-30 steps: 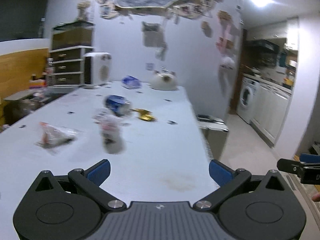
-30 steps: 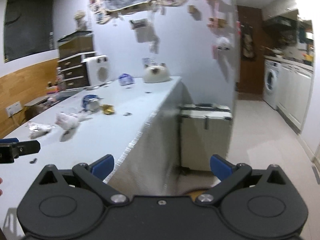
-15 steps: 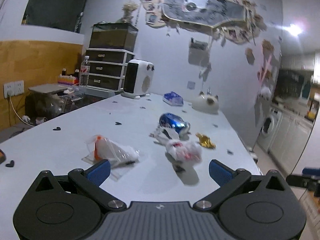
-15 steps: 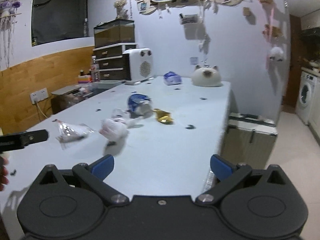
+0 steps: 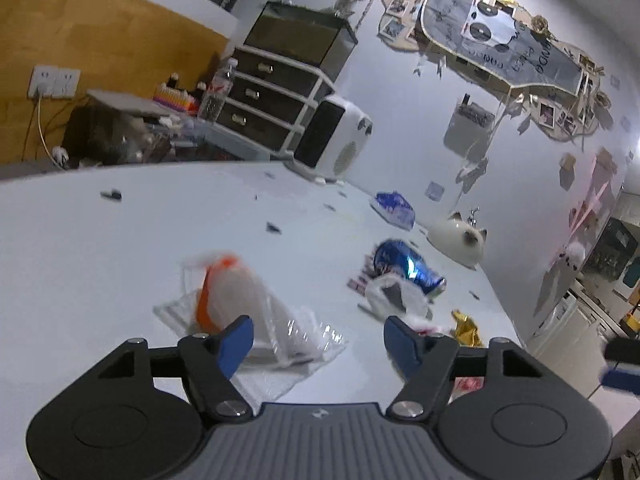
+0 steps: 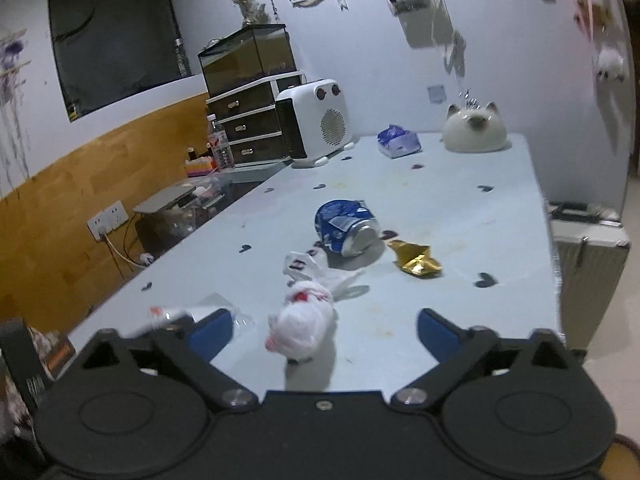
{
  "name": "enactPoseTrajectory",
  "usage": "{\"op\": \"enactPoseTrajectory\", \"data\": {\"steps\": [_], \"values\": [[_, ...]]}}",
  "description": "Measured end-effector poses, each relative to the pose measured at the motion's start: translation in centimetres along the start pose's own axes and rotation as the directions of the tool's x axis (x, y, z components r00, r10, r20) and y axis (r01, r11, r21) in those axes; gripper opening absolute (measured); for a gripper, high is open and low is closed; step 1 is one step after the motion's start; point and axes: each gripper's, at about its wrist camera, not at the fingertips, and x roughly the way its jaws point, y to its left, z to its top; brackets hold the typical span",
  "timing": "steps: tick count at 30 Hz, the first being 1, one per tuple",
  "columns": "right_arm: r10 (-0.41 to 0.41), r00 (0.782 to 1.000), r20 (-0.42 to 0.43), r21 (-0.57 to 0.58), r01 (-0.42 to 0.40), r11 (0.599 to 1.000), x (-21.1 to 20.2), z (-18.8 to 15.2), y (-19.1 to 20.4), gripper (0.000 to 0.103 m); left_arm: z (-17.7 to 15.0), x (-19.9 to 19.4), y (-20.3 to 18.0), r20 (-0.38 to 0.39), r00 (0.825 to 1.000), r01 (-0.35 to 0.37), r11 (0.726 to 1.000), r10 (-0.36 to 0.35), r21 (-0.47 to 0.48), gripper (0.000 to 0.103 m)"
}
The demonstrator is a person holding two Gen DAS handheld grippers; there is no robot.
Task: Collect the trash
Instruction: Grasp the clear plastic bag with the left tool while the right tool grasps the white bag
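Trash lies on a pale blue table [image 5: 100,248] [image 6: 460,216]. A clear plastic bag with orange trim [image 5: 240,304] lies just ahead of my open left gripper [image 5: 318,340], near its left finger. A crumpled white bag with red print [image 6: 306,316] [image 5: 394,298] lies between the fingers of my open right gripper [image 6: 322,332]. A crushed blue can [image 6: 346,226] [image 5: 408,266] and a gold foil wrapper [image 6: 416,262] [image 5: 466,328] lie farther on. Both grippers are empty.
A white heater [image 6: 314,122], a blue tissue pack [image 6: 398,142] and a cat-shaped ornament [image 6: 476,128] stand at the table's far end. A drawer unit [image 5: 272,108] with a tank on top is at the left. A metal case [image 6: 588,240] stands on the floor at the right.
Both grippers have swung left and come closer over the table. The clear bag now sits right before the left gripper and the white bag between the right gripper's fingers. Both stay open.
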Motion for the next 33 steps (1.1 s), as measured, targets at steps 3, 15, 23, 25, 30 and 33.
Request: {"op": "enactPoseTrajectory", "data": {"steps": [3, 15, 23, 25, 30, 33], "values": [[0.006, 1.000, -0.020, 0.055, -0.004, 0.998, 2.9, 0.5, -0.2, 0.087, -0.1, 0.3, -0.2, -0.011, 1.000, -0.019, 0.999, 0.020, 0.033, 0.069], [0.039, 0.990, -0.133, 0.275, -0.001, 0.961, 11.5, -1.5, -1.5, 0.072, 0.6, 1.9, 1.4, -0.008, 1.000, 0.005, 0.998, -0.005, -0.055, 0.052], [0.144, 0.961, -0.237, 0.251, -0.083, 0.965, 11.2, -3.8, -0.3, 0.038, 0.6, 2.4, 2.4, -0.014, 1.000, 0.008, 0.992, -0.010, -0.124, 0.022], [0.165, 0.956, -0.244, 0.219, -0.111, 0.969, 10.2, -4.5, 0.1, 0.034, 0.6, 2.4, 2.6, -0.013, 1.000, 0.020, 0.990, -0.022, -0.137, 0.019], [0.174, 0.951, -0.257, 0.131, -0.144, 0.981, 7.2, -6.3, 0.5, 0.031, 0.1, 2.1, 1.9, -0.047, 0.998, 0.026, 0.994, -0.031, -0.111, 0.011], [0.152, 0.953, -0.261, 0.046, -0.145, 0.988, 5.4, -7.5, 1.0, 0.031, -0.6, 1.4, 1.0, -0.063, 0.997, 0.034, 0.996, -0.039, -0.082, 0.007]]}}
